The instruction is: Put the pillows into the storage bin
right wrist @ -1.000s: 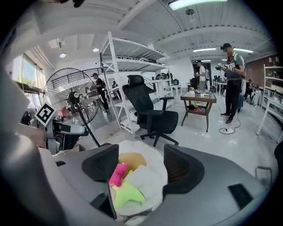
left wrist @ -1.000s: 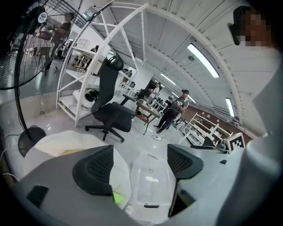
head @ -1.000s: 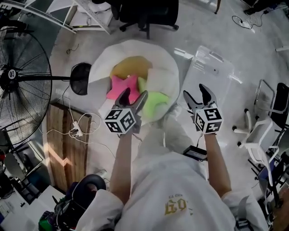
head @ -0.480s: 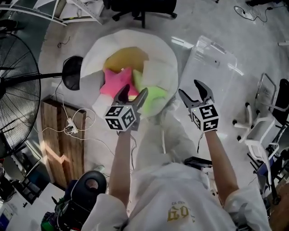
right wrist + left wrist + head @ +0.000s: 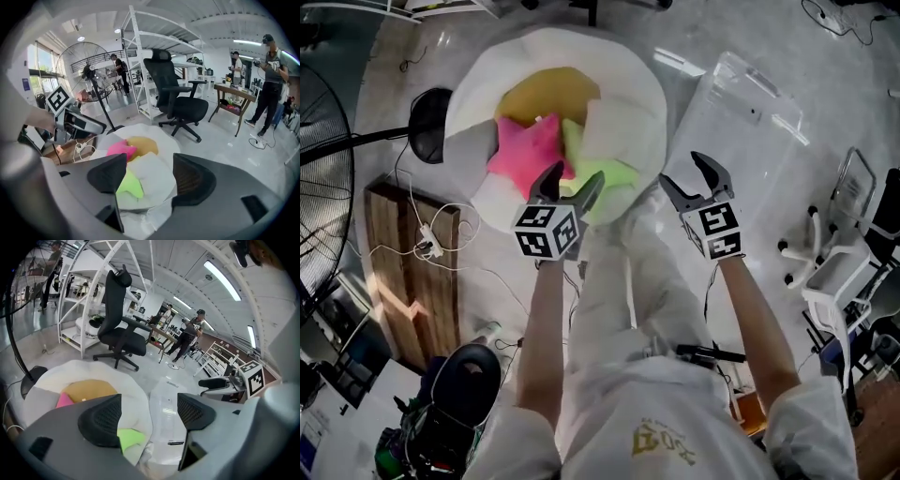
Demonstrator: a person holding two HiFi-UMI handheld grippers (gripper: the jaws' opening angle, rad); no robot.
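Several pillows lie heaped on a round white cushion (image 5: 628, 75) on the floor: a yellow one (image 5: 548, 94), a pink star (image 5: 528, 150), a green star (image 5: 609, 178) and a white one (image 5: 623, 127). The clear storage bin (image 5: 741, 112) stands to the right of the heap. My left gripper (image 5: 572, 186) hangs open over the green star's near edge, nothing between its jaws. My right gripper (image 5: 687, 178) is open and empty too, over the gap between cushion and bin. The left gripper view shows the green star (image 5: 131, 439) and the bin (image 5: 166, 413). The right gripper view shows the pink star (image 5: 119, 150).
A large floor fan (image 5: 323, 159) with a black base (image 5: 427, 122) stands at the left, beside a wooden board (image 5: 403, 272) with a power strip and cables (image 5: 427, 247). A white chair frame (image 5: 848, 262) is at the right. A black office chair (image 5: 176, 101) and people stand beyond.
Both grippers have sunk toward the floor and now hang closer to the heap and the bin. Their jaws stand as wide as before, empty.
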